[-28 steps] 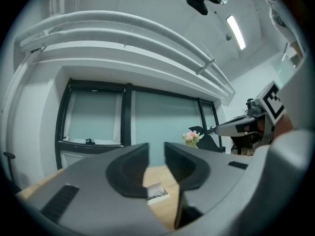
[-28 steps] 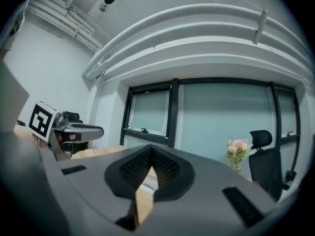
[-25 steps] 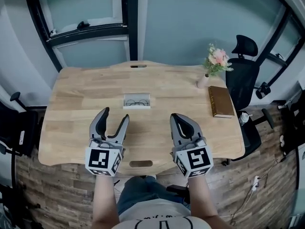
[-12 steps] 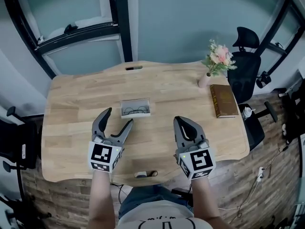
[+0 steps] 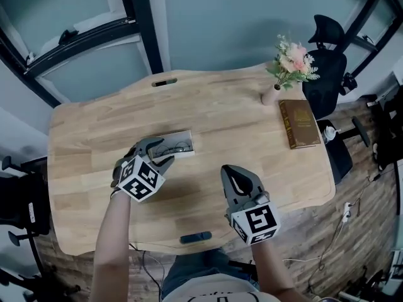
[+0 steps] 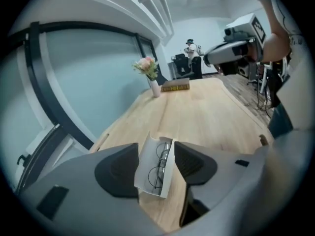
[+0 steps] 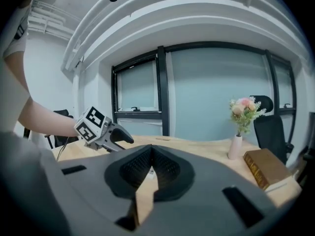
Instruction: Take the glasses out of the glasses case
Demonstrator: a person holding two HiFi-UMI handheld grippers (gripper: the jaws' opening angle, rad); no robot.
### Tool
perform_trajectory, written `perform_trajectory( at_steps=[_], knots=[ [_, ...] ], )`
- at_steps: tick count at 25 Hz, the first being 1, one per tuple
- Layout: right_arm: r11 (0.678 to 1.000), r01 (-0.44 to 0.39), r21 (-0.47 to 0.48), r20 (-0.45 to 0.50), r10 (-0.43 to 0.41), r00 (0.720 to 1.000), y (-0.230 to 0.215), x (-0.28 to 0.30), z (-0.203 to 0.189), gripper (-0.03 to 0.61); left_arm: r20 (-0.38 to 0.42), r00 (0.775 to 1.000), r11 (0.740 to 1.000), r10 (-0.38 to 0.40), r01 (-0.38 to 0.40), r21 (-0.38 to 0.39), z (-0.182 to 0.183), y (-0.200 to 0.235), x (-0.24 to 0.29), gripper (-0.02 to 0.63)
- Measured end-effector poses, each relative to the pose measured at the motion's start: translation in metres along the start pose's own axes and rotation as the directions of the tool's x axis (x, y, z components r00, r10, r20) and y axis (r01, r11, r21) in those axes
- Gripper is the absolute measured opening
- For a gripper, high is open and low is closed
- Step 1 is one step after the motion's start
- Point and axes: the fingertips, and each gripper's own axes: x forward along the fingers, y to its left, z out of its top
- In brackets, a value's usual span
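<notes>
An open white glasses case [image 5: 182, 150] lies on the wooden table [image 5: 252, 131], left of centre, with thin round-rimmed glasses [image 5: 171, 147] inside. My left gripper [image 5: 157, 148] is tilted down over the case's left end. In the left gripper view the case [image 6: 147, 173] and the glasses [image 6: 161, 162] sit between the two dark pads of the left gripper [image 6: 156, 149]. Its jaws are closing around the case, and I see no firm press on it. My right gripper [image 5: 234, 173] hovers to the right, nearer me, away from the case. Its pads [image 7: 135, 168] meet with nothing between them.
A small vase of pink flowers [image 5: 289, 65] stands at the far right of the table, with a brown book [image 5: 299, 123] lying beside it. A black office chair [image 5: 327, 43] stands beyond that corner. A dark slot [image 5: 196, 237] sits near the table's front edge.
My left gripper has gone forward and down onto the case and rolled over, its jaws now either side of it. The right gripper has sunk a little and stays shut.
</notes>
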Motion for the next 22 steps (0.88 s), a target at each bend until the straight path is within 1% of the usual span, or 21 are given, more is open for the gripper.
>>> perform_trajectory(
  at_steps=[3, 5, 8, 10, 12, 13, 17, 19, 22],
  knots=[
    [1.0, -0.007, 0.002, -0.032, 0.007, 0.999, -0.001, 0.01, -0.011, 0.012, -0.077, 0.994, 0.995, -0.078, 0.082, 0.053, -0.017, -0.004, 0.028, 0.187],
    [1.0, -0.004, 0.005, -0.044, 0.004, 0.999, -0.005, 0.015, -0.015, 0.012, -0.124, 0.984, 0.987, -0.126, 0.137, 0.086, -0.026, -0.008, 0.047, 0.169],
    [1.0, 0.011, 0.008, -0.053, -0.011, 0.999, -0.015, 0.02, -0.018, 0.012, -0.196, 0.964, 0.971, -0.181, 0.207, 0.12, -0.04, -0.011, 0.07, 0.152],
    [1.0, 0.022, 0.013, -0.058, -0.022, 0.998, -0.021, 0.023, -0.021, 0.012, -0.236, 0.95, 0.965, -0.204, 0.236, 0.115, -0.05, -0.009, 0.078, 0.125],
    [0.999, 0.035, 0.019, -0.066, -0.034, 0.997, -0.028, 0.023, -0.025, 0.012, -0.262, 0.936, 0.959, -0.233, 0.267, 0.1, -0.057, -0.007, 0.085, 0.112],
    [0.999, 0.043, 0.026, -0.072, -0.041, 0.997, -0.031, 0.022, -0.028, 0.012, -0.271, 0.93, 0.954, -0.25, 0.284, 0.094, -0.059, -0.008, 0.088, 0.112],
    [0.996, 0.067, 0.052, -0.096, -0.062, 0.993, -0.037, 0.02, -0.041, 0.012, -0.295, 0.908, 0.94, -0.299, 0.333, 0.072, -0.063, -0.012, 0.098, 0.075],
    [0.996, 0.066, 0.052, -0.097, -0.061, 0.993, -0.036, 0.022, -0.041, 0.012, -0.302, 0.9, 0.936, -0.315, 0.347, 0.061, -0.064, -0.012, 0.101, 0.062],
    [0.997, 0.062, 0.049, -0.091, -0.057, 0.994, -0.036, 0.023, -0.038, 0.012, -0.302, 0.899, 0.935, -0.318, 0.35, 0.057, -0.063, -0.013, 0.103, 0.031]
  ],
)
